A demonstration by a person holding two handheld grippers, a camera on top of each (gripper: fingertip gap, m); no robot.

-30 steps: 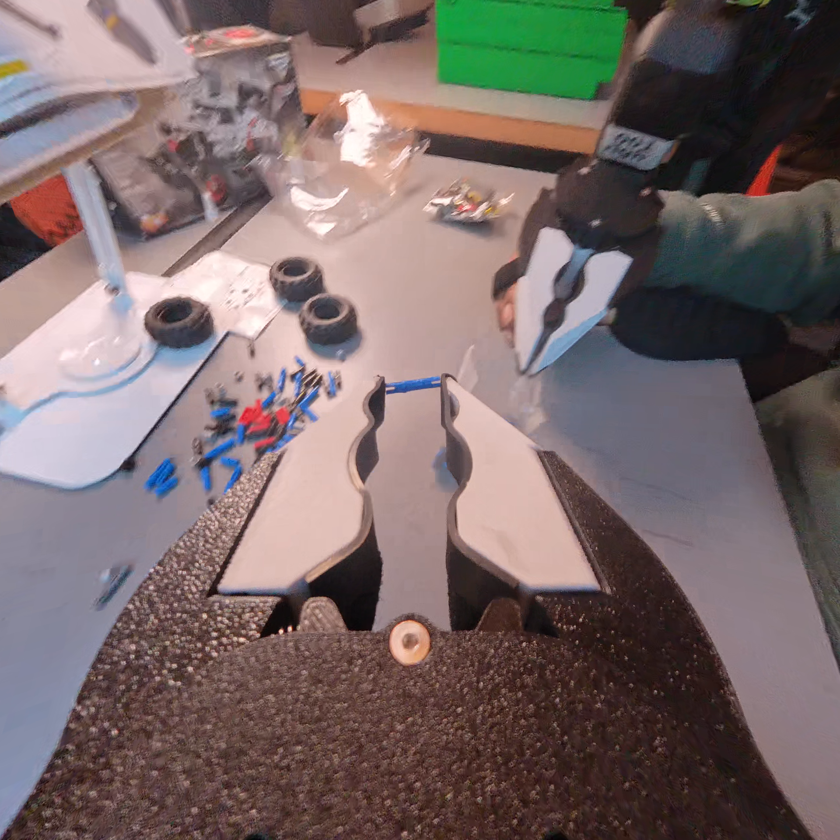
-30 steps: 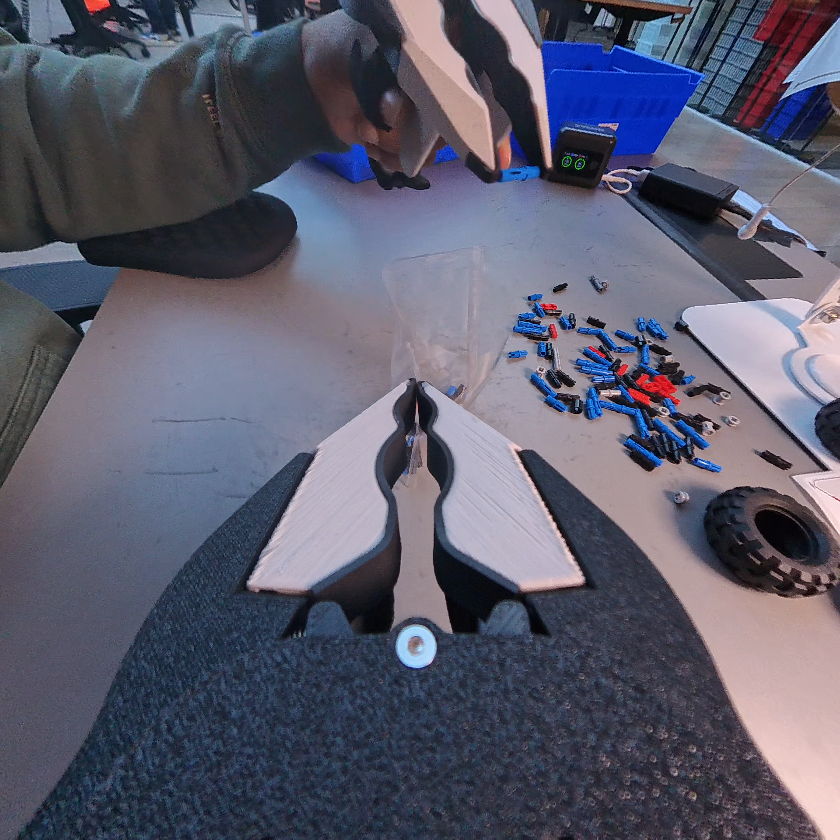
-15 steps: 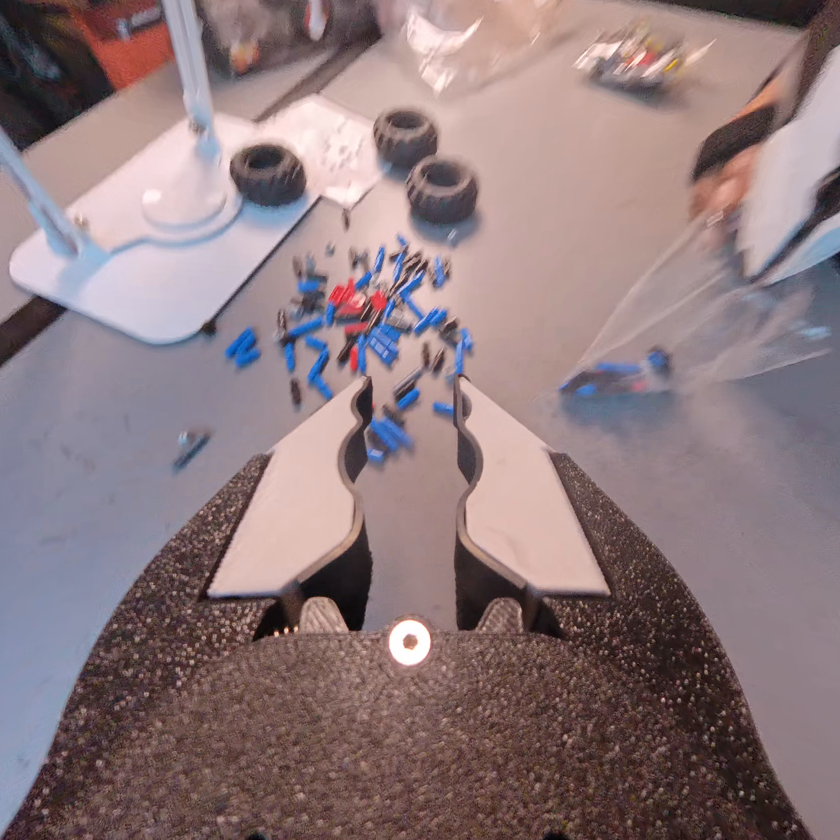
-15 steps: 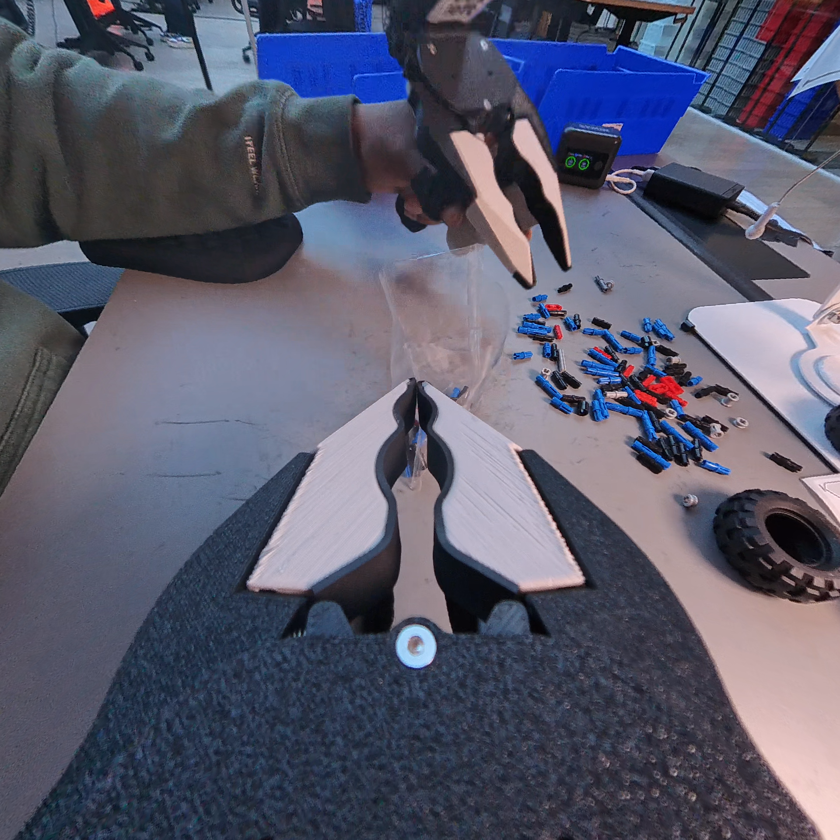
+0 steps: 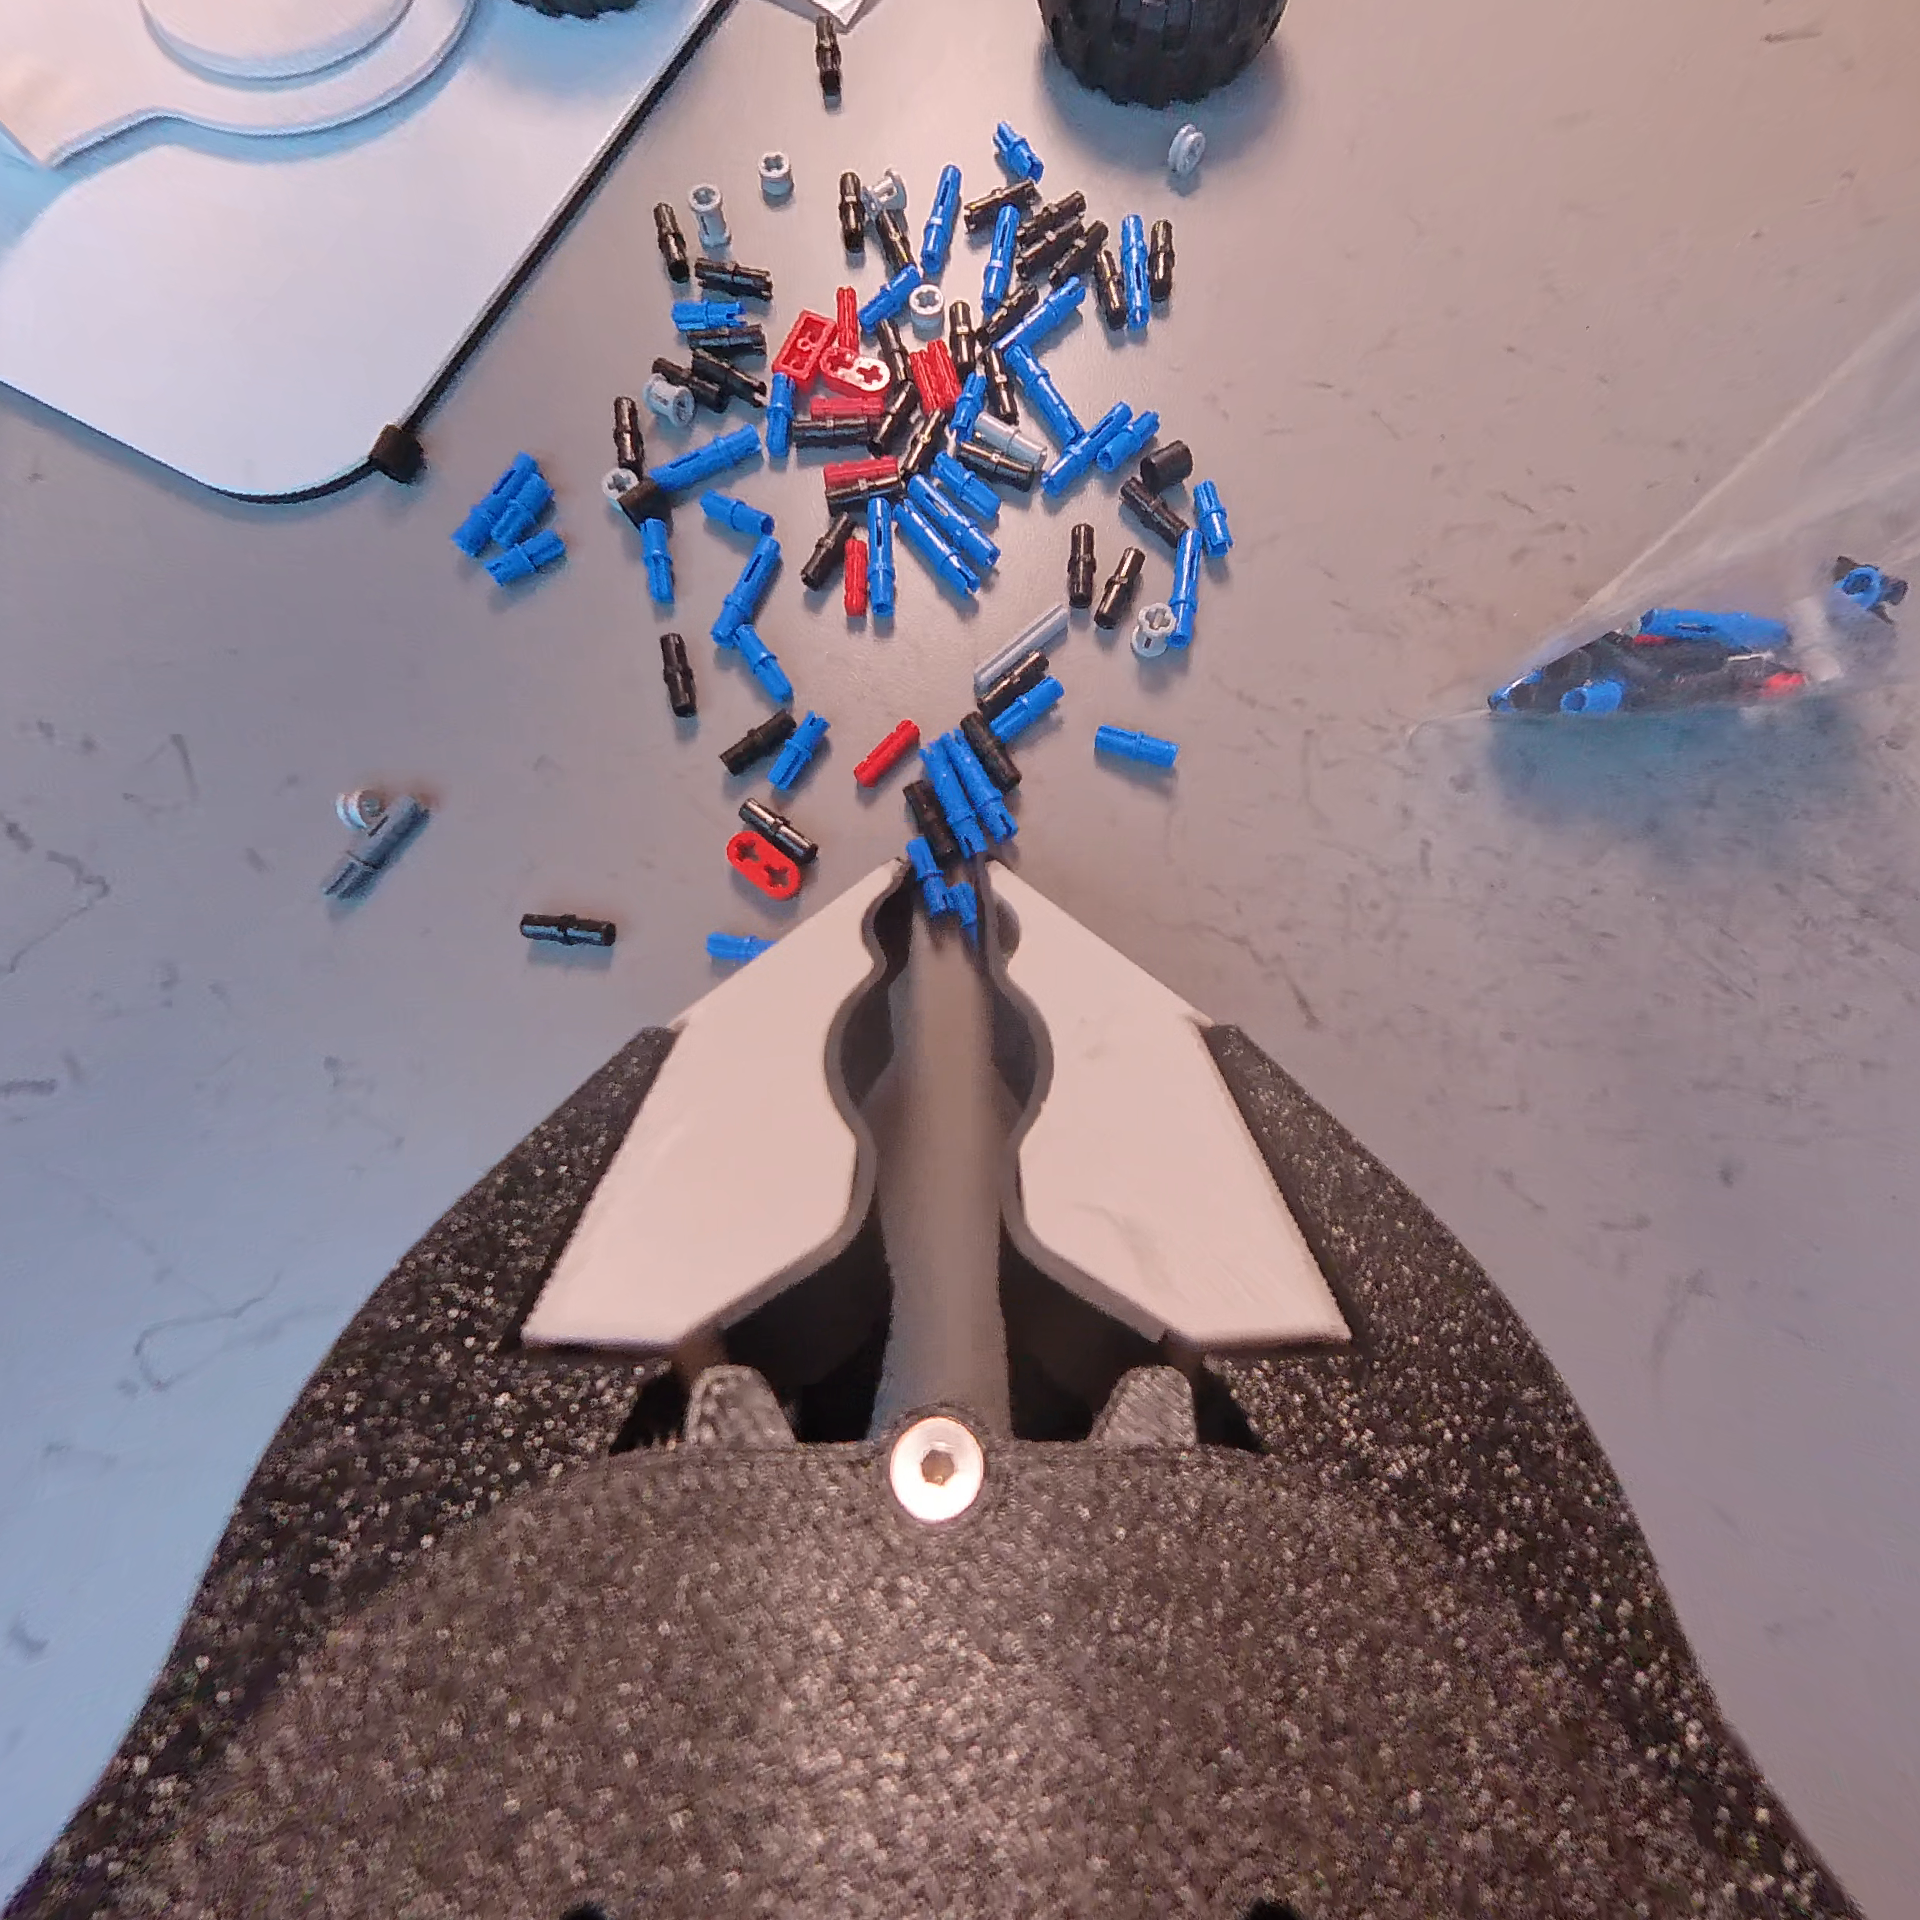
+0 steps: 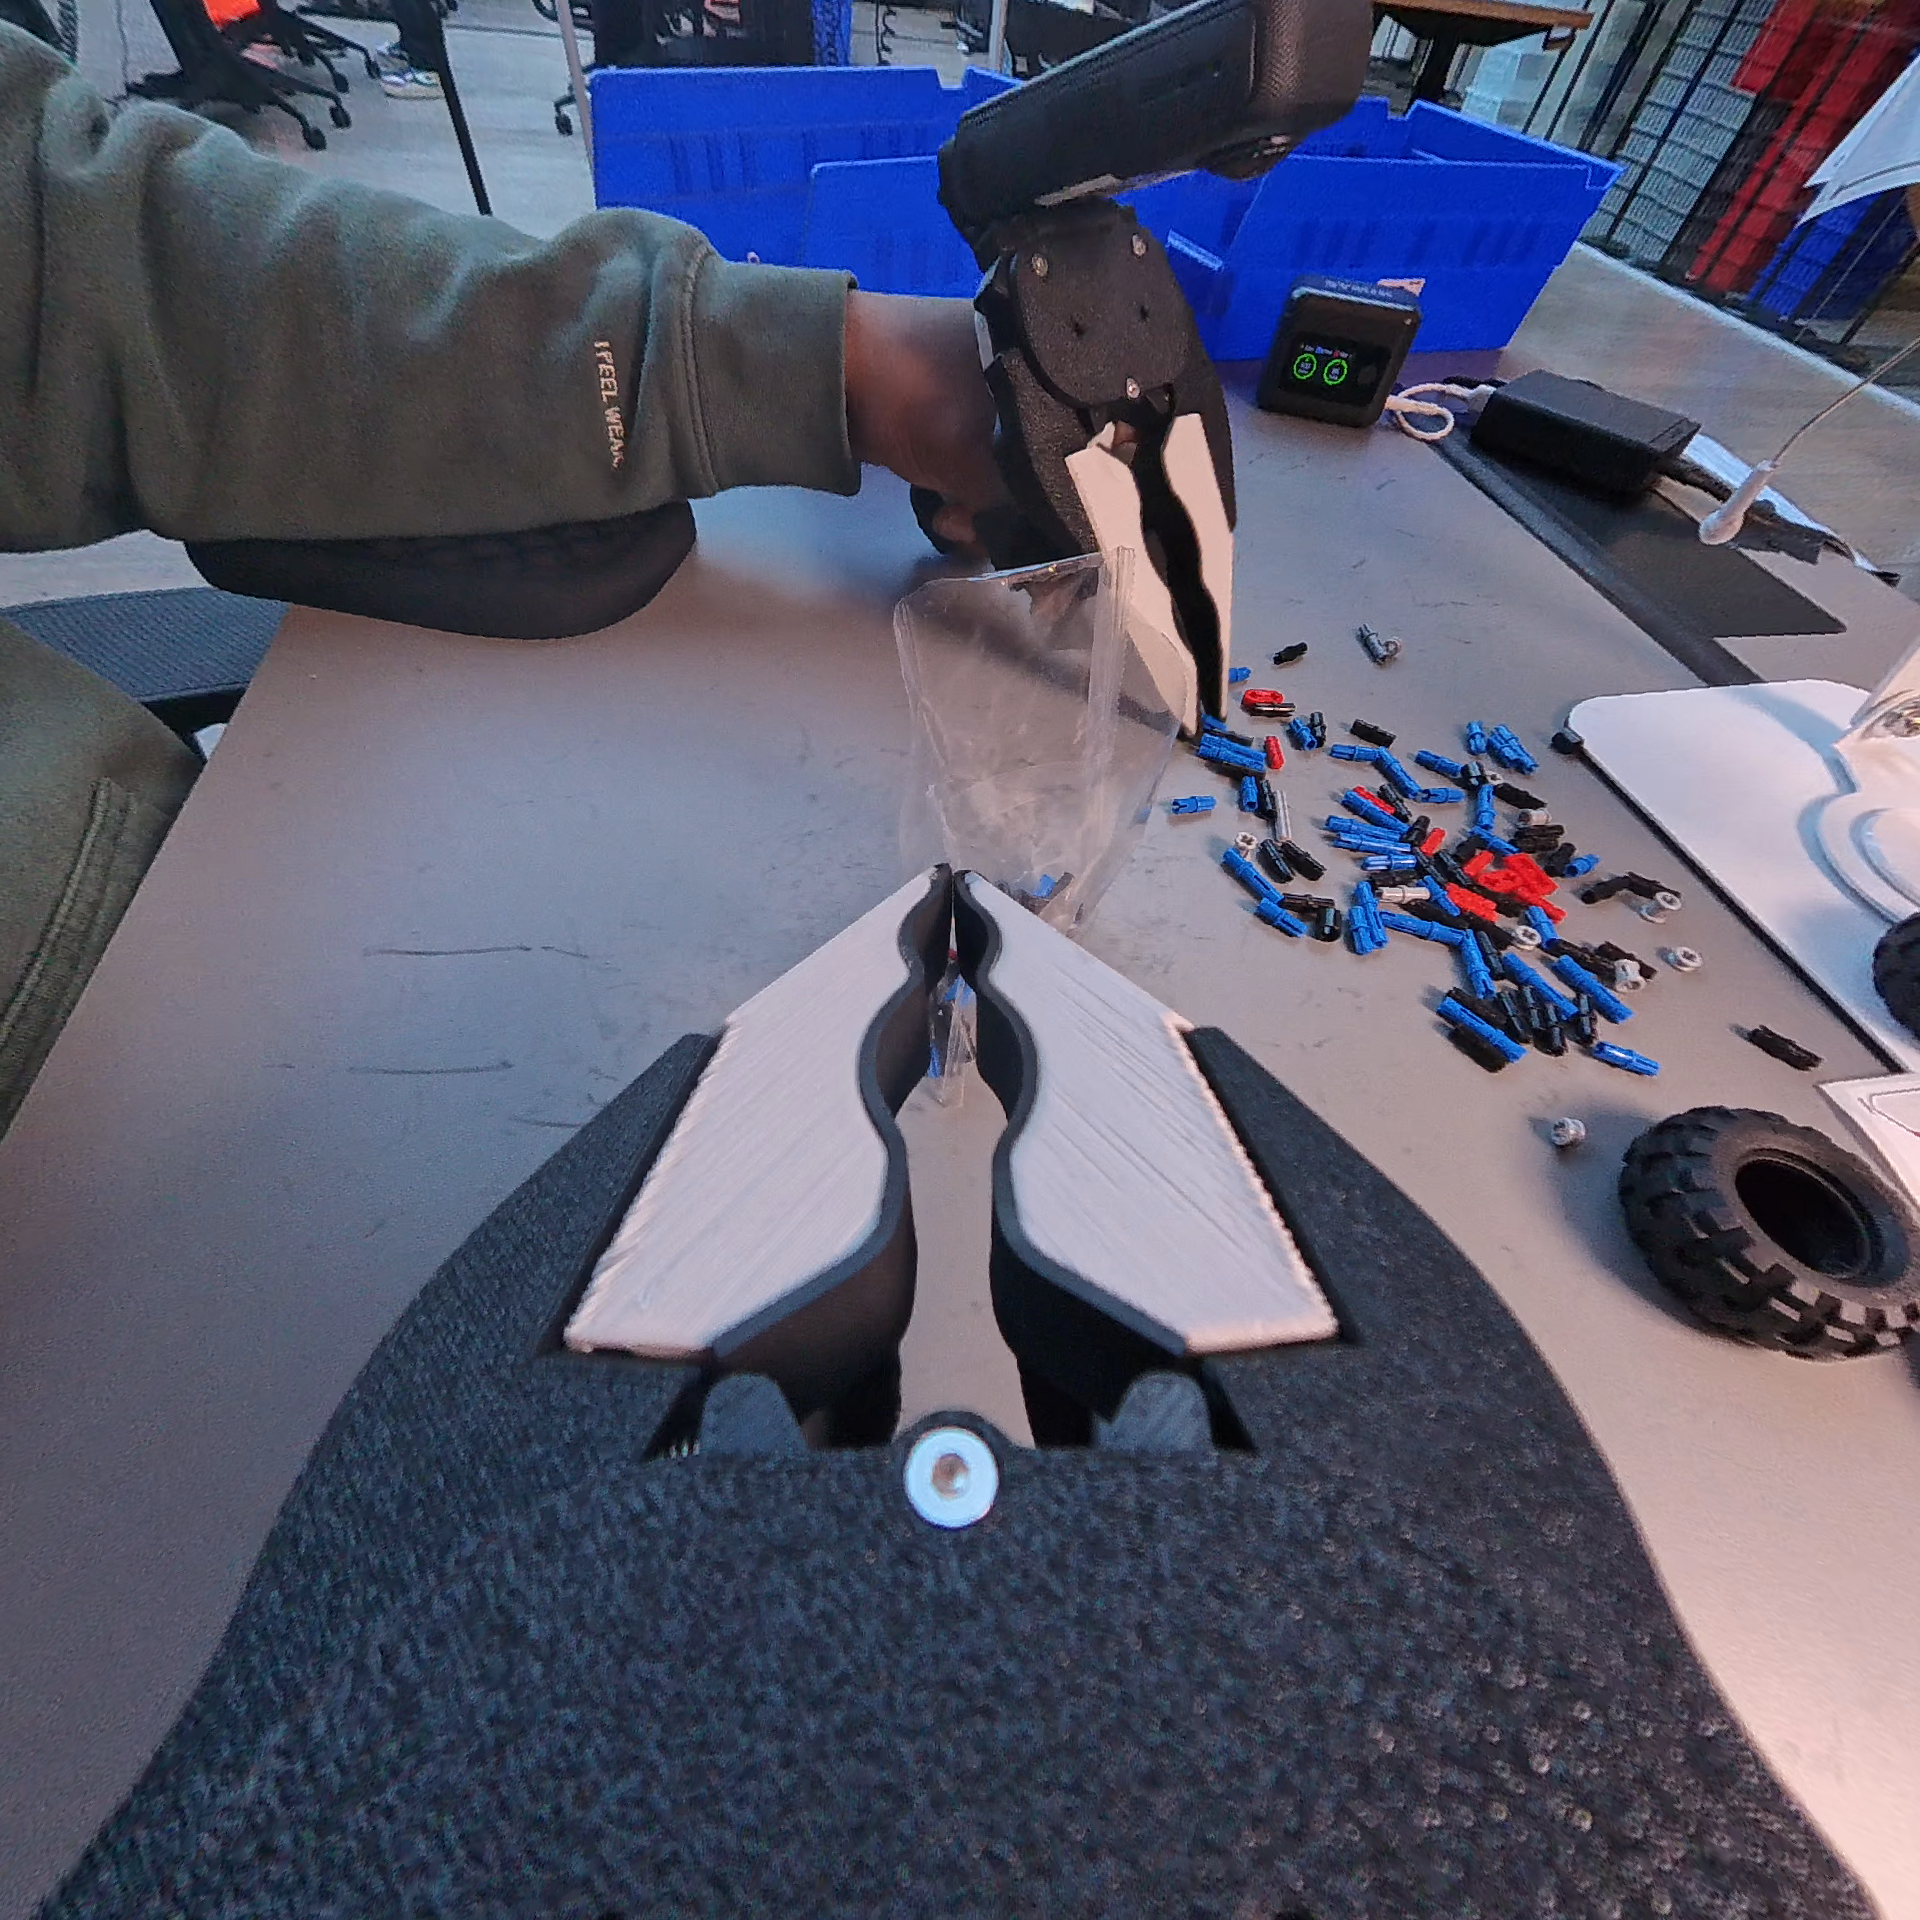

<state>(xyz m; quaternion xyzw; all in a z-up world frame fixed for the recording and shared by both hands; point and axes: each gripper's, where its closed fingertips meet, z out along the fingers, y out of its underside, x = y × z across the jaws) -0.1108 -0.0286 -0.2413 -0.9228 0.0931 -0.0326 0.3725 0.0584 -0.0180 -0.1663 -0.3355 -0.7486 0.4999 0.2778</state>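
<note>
— What is seen of the left gripper (image 5: 940, 883)?
— A rough, speckled black plastic shell is shown, with smooth matt grey fingers (image 5: 774, 1122) and a shiny metal screw (image 5: 936, 1474).

— And the right gripper (image 6: 953, 883)?
— A grainy black shell is seen; its pale fingers (image 6: 1132, 1153) are finely ridged. A thin, glossy clear plastic bag (image 6: 1023, 727) is pinched at their tips.

— The table (image 5: 1455, 1091)?
— A matt grey top, scuffed and scratched, is shown. Glossy hard-plastic pins (image 5: 925, 447) are scattered towards its far edge, beside a knobbly matt rubber tyre (image 6: 1777, 1231) and a smooth pale base plate (image 5: 270, 301).

— The sleeve (image 6: 416, 364)?
— Soft, matt olive cloth.
</note>
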